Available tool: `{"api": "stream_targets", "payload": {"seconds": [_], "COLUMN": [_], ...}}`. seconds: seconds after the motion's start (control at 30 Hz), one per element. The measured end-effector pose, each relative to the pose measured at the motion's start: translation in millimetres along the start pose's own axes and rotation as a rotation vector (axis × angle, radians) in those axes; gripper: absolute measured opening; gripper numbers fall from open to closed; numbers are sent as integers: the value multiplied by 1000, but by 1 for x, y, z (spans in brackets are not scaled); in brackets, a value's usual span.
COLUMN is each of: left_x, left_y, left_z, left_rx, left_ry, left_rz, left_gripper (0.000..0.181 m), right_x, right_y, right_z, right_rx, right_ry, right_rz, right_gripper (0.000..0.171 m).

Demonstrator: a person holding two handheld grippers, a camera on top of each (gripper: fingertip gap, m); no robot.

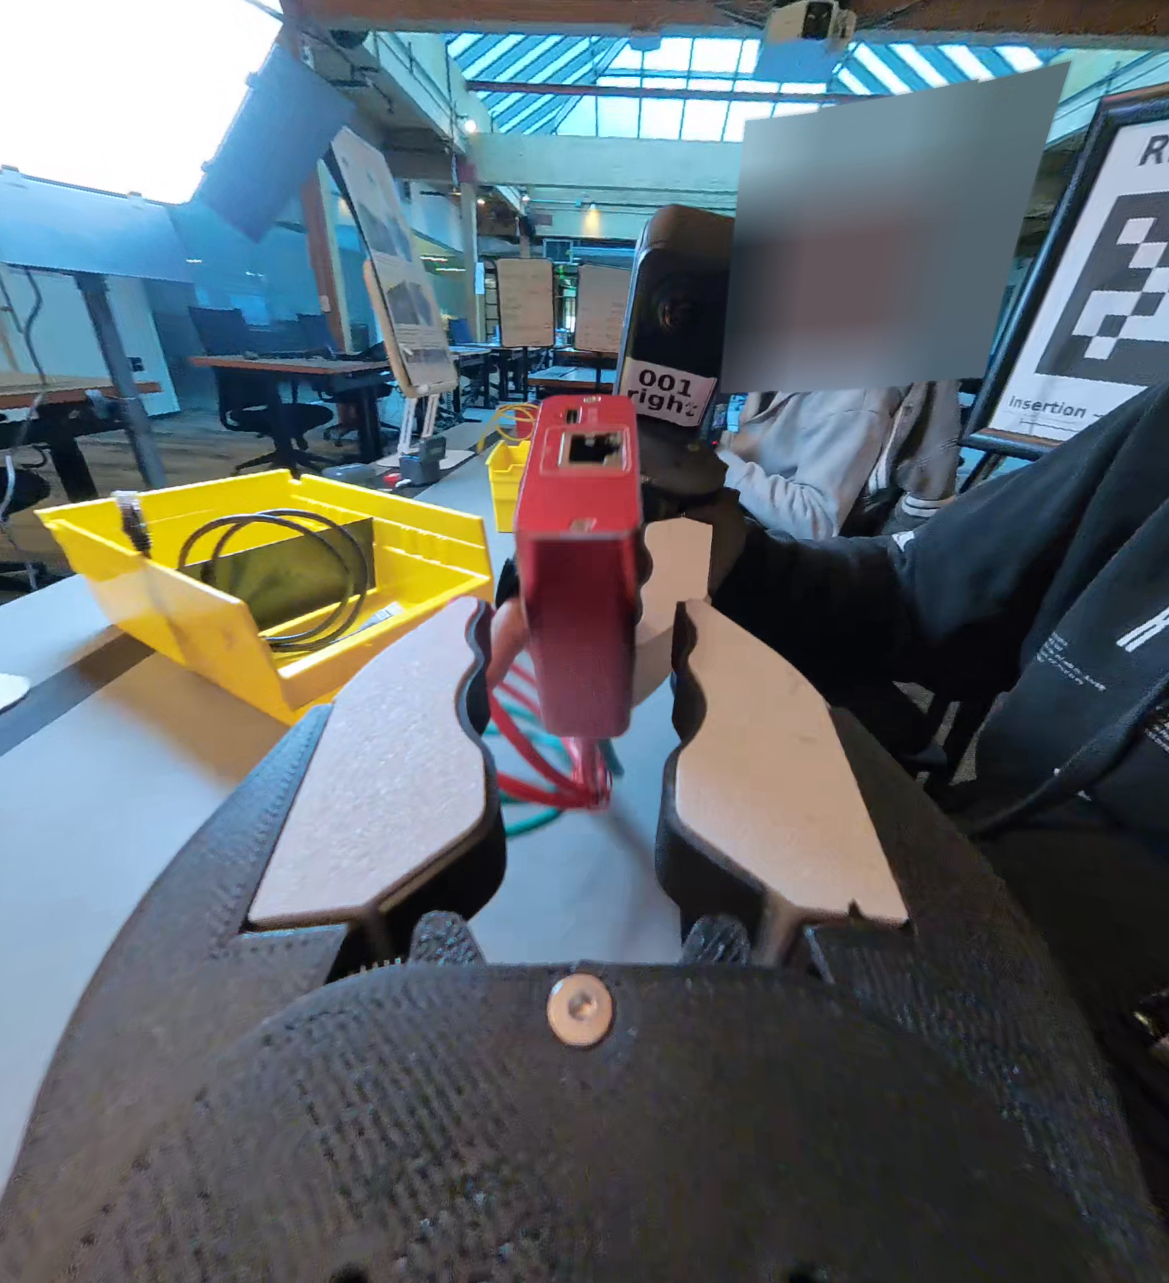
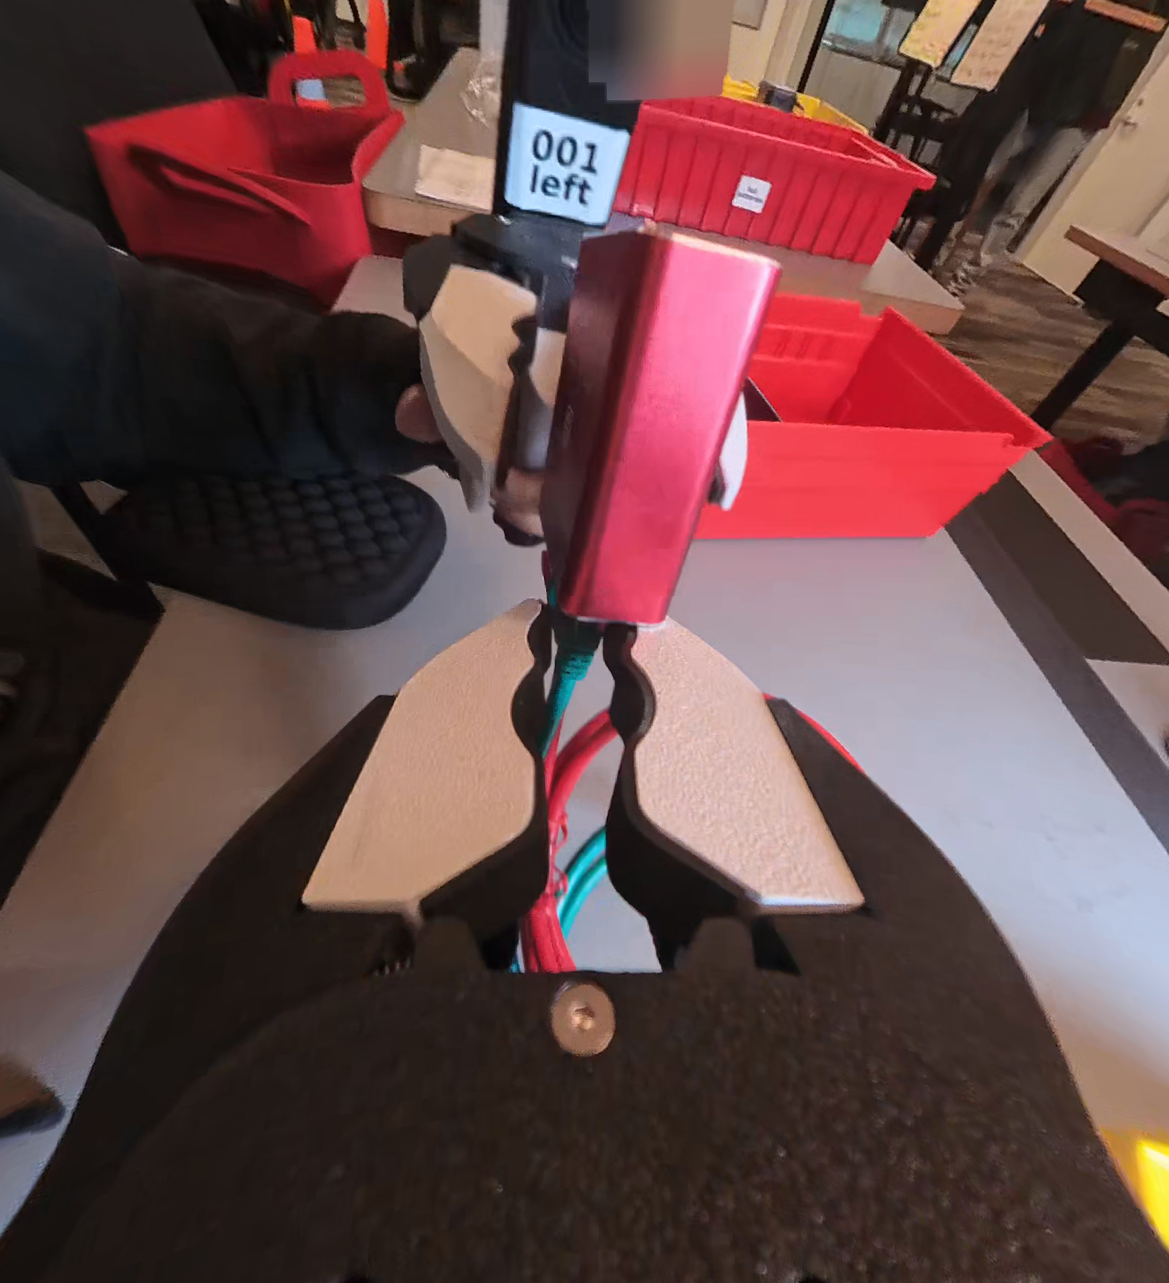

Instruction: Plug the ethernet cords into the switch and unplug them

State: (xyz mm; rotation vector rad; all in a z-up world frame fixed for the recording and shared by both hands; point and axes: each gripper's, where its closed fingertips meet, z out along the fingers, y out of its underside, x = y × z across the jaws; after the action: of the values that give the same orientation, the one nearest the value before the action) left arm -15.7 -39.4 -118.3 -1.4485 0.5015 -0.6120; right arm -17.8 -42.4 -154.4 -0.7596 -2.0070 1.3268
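A red metal switch [image 1: 578, 611] is held upright in the air above the grey table [image 1: 81, 833], an empty port on its upper end. My left gripper [image 1: 578, 618] straddles its body, jaws apart with a small gap showing on each side. In the right wrist view the switch [image 2: 651, 430] tilts away, with the left gripper's pads [image 2: 477, 389] beside it. My right gripper [image 2: 576, 628] is shut on the green cord's plug [image 2: 576, 652], which sits in the switch's lower end. Red cords [image 2: 588, 743] and the green cord [image 1: 533, 826] hang below in loops.
A yellow bin [image 1: 206, 611] holding a coiled black cable [image 1: 331, 555] stands on the table to the left. Red bins [image 2: 880, 430] and a red tote [image 2: 241, 187] stand behind the switch. A person's black sleeve [image 1: 984, 590] and a framed sign [image 1: 1123, 278] fill the right. Left and right tips are no more than a few centimetres apart.
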Motion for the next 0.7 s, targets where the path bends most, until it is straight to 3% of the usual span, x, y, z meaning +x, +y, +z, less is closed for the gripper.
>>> {"api": "stream_targets", "payload": {"seconds": [0.1, 0.27, 0.53, 0.7], "left_x": [9, 7, -1, -2], "left_y": [-4, -5, -13, -16], "left_z": [5, 5, 0, -3], "left_rx": [35, 7, 90, 119], "left_ry": [9, -27, -47, -48], "left_rz": [73, 93, 17, 1], "left_gripper": [30, 28, 27, 27], "right_x": [-9, -7, 0, 2], "right_y": [-5, -5, -21, -25], "right_z": [7, 10, 9, 10], "right_rx": [9, 45, 285, 322], "right_ry": [-35, -45, -90, -74], "right_rz": [40, 110, 322, 332], "right_gripper": [13, 14, 16, 15]}}
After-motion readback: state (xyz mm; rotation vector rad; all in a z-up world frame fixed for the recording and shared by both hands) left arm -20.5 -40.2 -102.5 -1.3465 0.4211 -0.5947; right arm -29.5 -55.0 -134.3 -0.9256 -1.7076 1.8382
